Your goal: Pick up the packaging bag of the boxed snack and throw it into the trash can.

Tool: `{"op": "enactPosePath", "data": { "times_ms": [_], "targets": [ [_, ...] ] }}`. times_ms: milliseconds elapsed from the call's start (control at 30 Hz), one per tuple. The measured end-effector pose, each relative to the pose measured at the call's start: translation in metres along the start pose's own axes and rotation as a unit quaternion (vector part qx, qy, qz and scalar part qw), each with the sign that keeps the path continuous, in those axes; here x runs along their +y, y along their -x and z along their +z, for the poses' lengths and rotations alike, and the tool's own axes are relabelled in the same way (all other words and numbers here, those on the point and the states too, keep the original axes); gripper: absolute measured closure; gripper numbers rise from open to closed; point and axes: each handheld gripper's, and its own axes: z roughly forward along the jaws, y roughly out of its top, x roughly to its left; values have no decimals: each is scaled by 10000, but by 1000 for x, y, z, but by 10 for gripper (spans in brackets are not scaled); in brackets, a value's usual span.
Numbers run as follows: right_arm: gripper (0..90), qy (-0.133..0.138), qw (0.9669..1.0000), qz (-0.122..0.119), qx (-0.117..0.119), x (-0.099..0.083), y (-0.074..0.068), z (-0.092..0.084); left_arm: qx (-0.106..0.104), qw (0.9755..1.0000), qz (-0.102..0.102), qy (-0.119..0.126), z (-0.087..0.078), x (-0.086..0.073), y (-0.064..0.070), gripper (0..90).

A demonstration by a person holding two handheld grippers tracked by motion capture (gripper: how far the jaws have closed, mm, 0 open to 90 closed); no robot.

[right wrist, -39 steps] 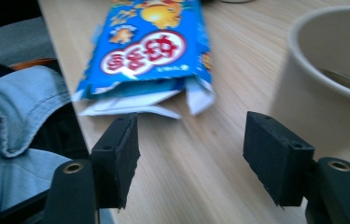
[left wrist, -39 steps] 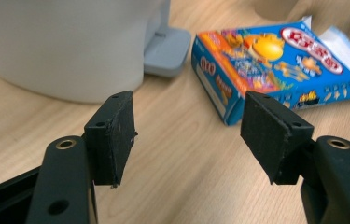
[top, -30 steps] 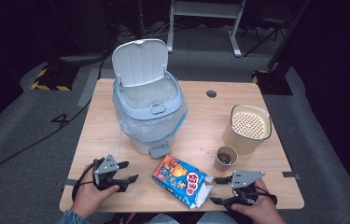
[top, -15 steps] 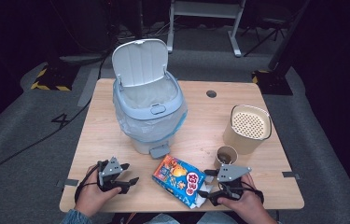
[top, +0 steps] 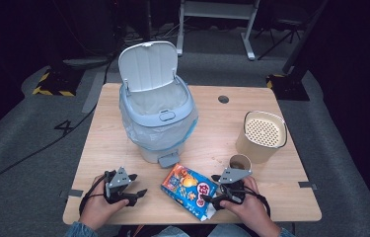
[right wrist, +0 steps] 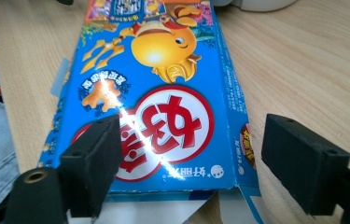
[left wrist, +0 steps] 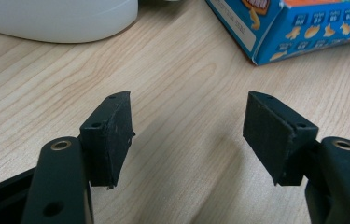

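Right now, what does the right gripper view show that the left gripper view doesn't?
Right gripper view alone: the box's printed top face with the goldfish, its open end flap by the fingers, which straddle that end without pressing it, having just been opening. Left gripper view alone: the bin's white base, and open fingers over bare wood. Both: the blue box and the table.

— What does the snack box [top: 189, 191] look like?
— Blue carton, goldfish picture, red-and-white round logo.
— How does it lie?
— Flat on the table's near edge, its near end flap open.
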Motion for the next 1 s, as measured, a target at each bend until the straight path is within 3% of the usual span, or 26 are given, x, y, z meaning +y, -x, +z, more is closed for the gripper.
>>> {"op": "enactPosePath", "data": {
  "times_ms": [233,400,567,667,733,800,833,1000],
  "targets": [
    [150,-98,9998,164,38,-3,-1,7,3,10000,41,-36,0,0,1,335],
    [143,-153,9989,412,184,-7,-5,15,-12,10000,59,-55,0,0,1,336],
    [138,-176,9987,439,170,-7,-7,17,-11,10000,64,-56,1,0,2,335],
    [202,-207,9990,357,176,-7,-9,16,-4,10000,79,-61,1,0,2,336],
    [481,-469,9989,11,30,-3,-11,12,-3,9999,85,-62,1,0,2,336],
    [496,-547,9985,-11,18,-2,-10,10,-3,9999,94,-66,1,0,2,335],
    [618,-597,9982,-14,2,-2,-9,8,-6,9999,93,-71,1,0,2,336],
    [703,-631,9980,10,39,-3,-7,5,2,9999,85,-86,1,0,2,335]
  ]
}}
